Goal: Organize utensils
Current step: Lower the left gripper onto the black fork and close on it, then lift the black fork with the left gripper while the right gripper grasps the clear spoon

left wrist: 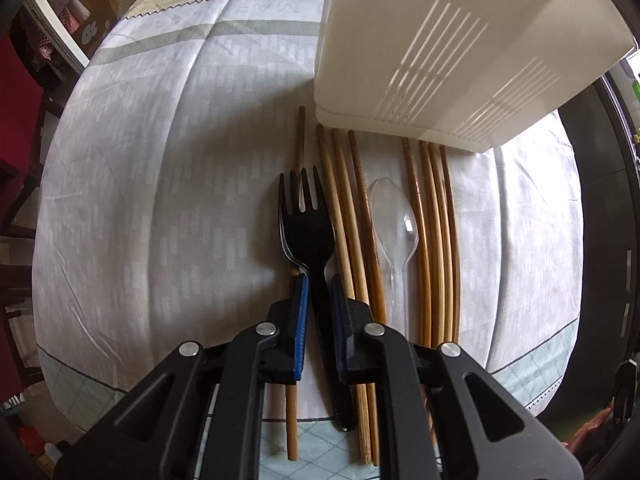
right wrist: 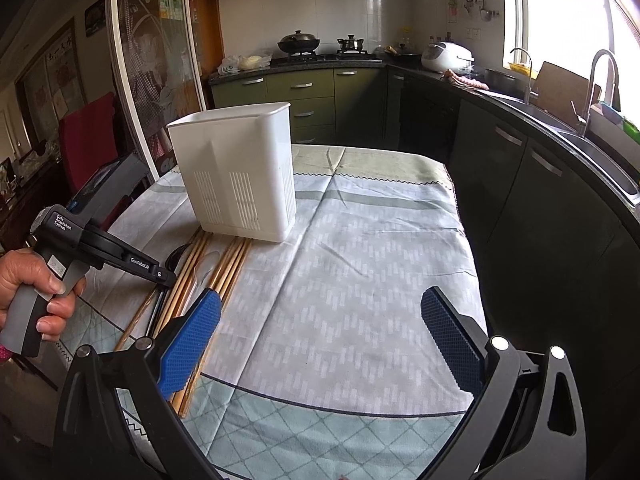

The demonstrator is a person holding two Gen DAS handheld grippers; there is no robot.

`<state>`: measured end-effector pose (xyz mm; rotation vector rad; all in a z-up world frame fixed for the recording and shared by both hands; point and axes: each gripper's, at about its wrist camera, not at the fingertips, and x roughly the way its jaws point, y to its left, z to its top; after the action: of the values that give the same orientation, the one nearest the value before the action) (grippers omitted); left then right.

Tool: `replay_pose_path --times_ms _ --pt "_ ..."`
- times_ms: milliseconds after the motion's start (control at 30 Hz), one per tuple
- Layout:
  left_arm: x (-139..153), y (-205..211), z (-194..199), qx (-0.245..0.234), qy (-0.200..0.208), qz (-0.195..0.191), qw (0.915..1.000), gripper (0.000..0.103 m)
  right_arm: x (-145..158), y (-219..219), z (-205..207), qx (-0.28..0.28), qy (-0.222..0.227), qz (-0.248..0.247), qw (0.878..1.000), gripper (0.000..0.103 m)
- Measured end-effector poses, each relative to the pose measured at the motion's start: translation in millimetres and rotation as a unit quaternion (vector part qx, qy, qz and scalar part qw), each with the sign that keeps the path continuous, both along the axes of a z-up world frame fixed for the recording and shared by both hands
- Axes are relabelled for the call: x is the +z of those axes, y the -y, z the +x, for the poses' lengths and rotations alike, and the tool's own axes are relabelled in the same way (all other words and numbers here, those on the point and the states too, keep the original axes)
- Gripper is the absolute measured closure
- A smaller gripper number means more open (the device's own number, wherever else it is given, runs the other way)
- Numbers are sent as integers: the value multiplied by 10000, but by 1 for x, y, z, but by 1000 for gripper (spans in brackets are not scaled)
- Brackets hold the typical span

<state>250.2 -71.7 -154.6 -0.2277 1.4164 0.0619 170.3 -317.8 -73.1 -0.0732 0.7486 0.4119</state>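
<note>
Left wrist view. Nearest the lens, the left gripper points straight down with its blue-padded fingers drawn in against the handle of the black plastic fork; the jaws look closed on it, pads touching both sides of the handle. The fork lies on the pale patterned tablecloth, seemingly with a clear utensil just under it. Beside it, in a loose row: one lone wooden chopstick at the left, several bamboo chopsticks just right of the fork, a clear plastic spoon, then more bamboo chopsticks. The white slotted plastic utensil holder stands at the far ends of the chopsticks.

Right wrist view. Nearest the lens, the right gripper hangs above bare cloth, fingers spread wide, nothing between them. A hand holds the other gripper's grey handle at left. The holder's interior is not visible from here; nothing pokes above its rim.

Progress, as judged: early. Every visible utensil is on the cloth. The fork appears to be the first pick; spoon and all chopsticks remain.
</note>
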Motion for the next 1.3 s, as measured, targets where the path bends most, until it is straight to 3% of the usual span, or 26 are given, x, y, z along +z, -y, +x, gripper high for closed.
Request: replay_pose_path --times_ms 167,400,600,667,733,967,1233,1300 --pt "-2 2 5 -63 34 -39 10000 92 -6 -22 19 376 -326 99 9987 4" --pt "4 -11 2 -205 234 -271 9992 94 -16 -54 47 794 -1122 263 9902 5" --pt "25 -29 -7 -241 547 -431 9973 94 -34 -85 75 965 -2141 481 9709 23" --pt "33 -40 -12 -235 658 -458 9965 94 -42 -98 80 1006 -2365 366 9657 38" --pt "41 -49 -19 -236 778 -441 9957 94 -50 -111 84 1083 -2637 343 9579 45" --pt "61 -71 -36 -281 1114 -324 9928 94 -70 -157 89 1090 -3000 -41 9477 76" --pt "62 -81 -42 -329 1246 -402 9909 94 -86 -192 91 966 -3129 -596 9430 82" --pt "61 -83 -44 -343 1261 -435 9905 94 -89 -197 93 925 -3128 -718 9426 88"
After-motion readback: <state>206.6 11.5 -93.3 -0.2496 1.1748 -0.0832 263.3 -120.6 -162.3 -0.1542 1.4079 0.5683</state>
